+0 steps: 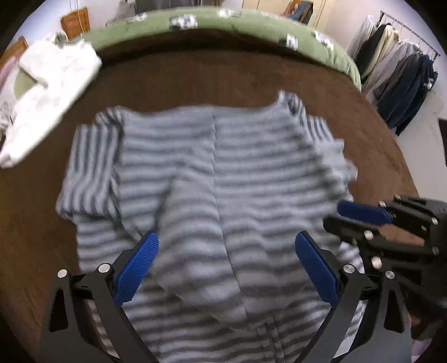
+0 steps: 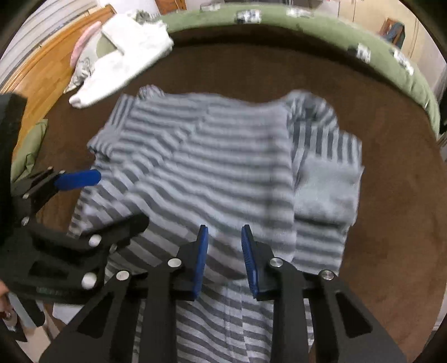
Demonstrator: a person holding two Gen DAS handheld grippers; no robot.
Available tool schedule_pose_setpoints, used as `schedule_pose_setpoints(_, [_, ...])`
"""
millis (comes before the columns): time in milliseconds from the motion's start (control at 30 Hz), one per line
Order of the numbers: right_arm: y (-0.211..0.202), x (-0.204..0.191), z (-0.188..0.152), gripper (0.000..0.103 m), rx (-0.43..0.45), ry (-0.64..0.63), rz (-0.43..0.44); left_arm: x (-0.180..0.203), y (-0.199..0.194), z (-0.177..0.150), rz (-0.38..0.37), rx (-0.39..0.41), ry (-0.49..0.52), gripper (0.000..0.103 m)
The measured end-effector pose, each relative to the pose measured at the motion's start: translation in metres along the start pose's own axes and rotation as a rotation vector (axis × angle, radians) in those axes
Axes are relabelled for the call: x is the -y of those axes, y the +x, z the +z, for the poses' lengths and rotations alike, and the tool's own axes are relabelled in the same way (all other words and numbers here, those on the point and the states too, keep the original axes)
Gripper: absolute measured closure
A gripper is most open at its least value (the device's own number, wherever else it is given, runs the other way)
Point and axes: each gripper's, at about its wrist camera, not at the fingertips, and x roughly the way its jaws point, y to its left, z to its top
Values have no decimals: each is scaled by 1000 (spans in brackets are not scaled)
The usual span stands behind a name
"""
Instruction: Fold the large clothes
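Likely to spoil the half-made fold in the striped garment (image 1: 218, 181), lying flat in the middle of the brown surface (image 1: 223, 72) with both sleeves turned in over the body and the near hem running out under the cameras. Could drag the top layer askew if pinched through one thickness only, since the turned-in panels lie loose and rumpled along the middle seam. Could also leave the fold crooked if lifted unevenly at the two sides, or let a sleeve slip back out towards the bare brown on the right. Might brush tool against tool as well, given how close together over the near half of the cloth. Left tongs (image 1: 226, 237): spread wide, tilted steeply down over the garment's lower middle, nothing between the pads. Right tongs (image 2: 225, 227): drawn in to a narrow gap, pointing steeply down just above the stripes, no cloth seen pressed between the pads, so not yet gripping by the look of it. Further out, well clear: a white garment (image 1: 53, 92) at the far left corner, a green edge (image 1: 251, 25) along the back, a clothes rail (image 1: 396, 72) to the right.
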Motion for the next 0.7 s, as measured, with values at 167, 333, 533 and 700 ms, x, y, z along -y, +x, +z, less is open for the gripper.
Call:
schedule_pose_setpoints(167, [17, 5, -25, 76, -53, -18, 8, 15, 19, -34, -28, -74, 31, 7])
schedule_pose_setpoints(333, [26, 16, -44, 78, -88, 10, 12, 25, 32, -65, -45, -109, 24, 7])
schedule_pose_setpoints(533, [45, 36, -57, 78, -132, 29, -29, 21, 37, -75, -53, -83, -17, 7])
schedule_pose_setpoints(700, [55, 43, -62, 76, -141, 48, -13, 11, 51, -79, -78, -111, -53, 7])
